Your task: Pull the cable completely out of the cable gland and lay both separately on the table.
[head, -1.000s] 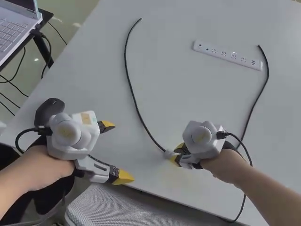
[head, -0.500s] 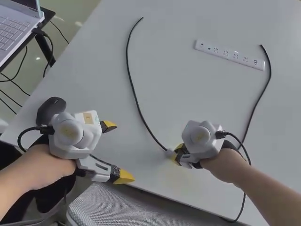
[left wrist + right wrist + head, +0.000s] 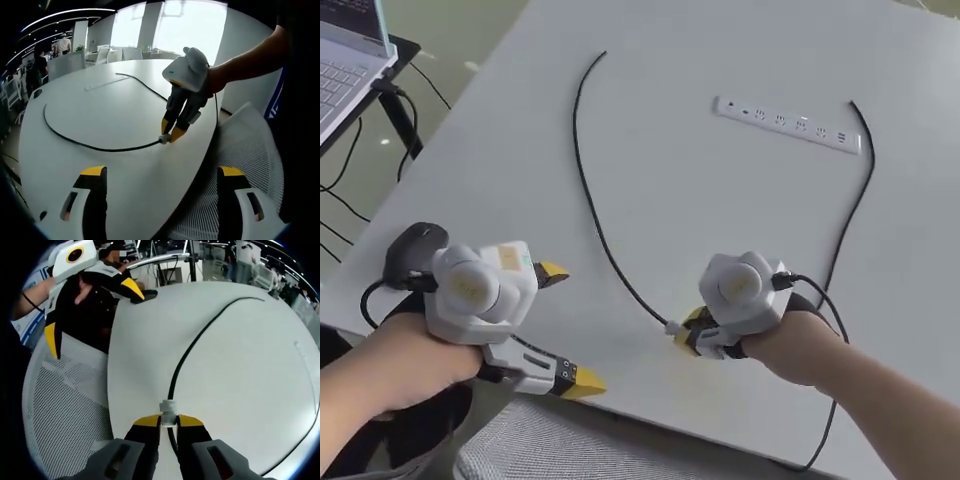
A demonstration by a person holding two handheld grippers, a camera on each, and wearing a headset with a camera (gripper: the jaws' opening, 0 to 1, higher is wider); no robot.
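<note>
Past the cable gland (image 3: 167,409), tail of the cable (image 3: 187,351) hidden between the right gripper's (image 3: 169,421) jaws; laptop (image 3: 345,62) cut by the edge.

By the table's (image 3: 125,95) near edge the right gripper (image 3: 170,131) pinches the cable gland (image 3: 162,140), its black cable (image 3: 100,148) curving away, between the left gripper's (image 3: 161,172) wide-spread jaws.

Head view overhead; gripper views low, opposed — sharing cable (image 3: 194,341).

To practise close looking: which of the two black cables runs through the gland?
The long curved cable ending at the right gripper; the other cable leaves the power strip.
</note>
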